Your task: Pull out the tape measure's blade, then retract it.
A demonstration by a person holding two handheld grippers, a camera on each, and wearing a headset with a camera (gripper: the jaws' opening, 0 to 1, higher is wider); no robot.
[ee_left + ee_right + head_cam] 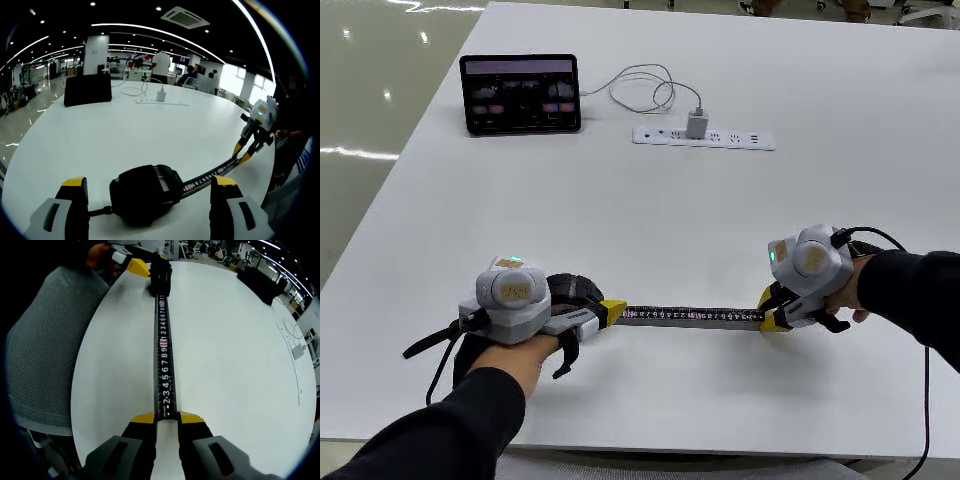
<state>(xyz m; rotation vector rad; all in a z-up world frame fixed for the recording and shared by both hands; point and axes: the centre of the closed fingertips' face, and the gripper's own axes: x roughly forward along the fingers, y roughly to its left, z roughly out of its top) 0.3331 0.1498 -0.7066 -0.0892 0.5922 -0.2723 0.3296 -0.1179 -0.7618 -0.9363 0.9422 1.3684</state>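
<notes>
A black tape measure case (572,290) lies on the white table (650,220) near its front edge. My left gripper (590,305) stands open around the case (145,192), with a small gap showing on each side. The blade (690,316) runs flat along the table from the case to my right gripper (768,318). In the right gripper view the numbered blade (164,340) stretches away to the case (161,275), and my right gripper (167,417) is shut on the blade's end. The right gripper (250,147) shows at the blade's far end (210,176).
A dark tablet (520,93) stands at the back left. A white power strip (705,137) with a charger and a looped cable (645,90) lies behind the middle. The table's front edge (650,440) runs just below both grippers. People stand in the far background (161,62).
</notes>
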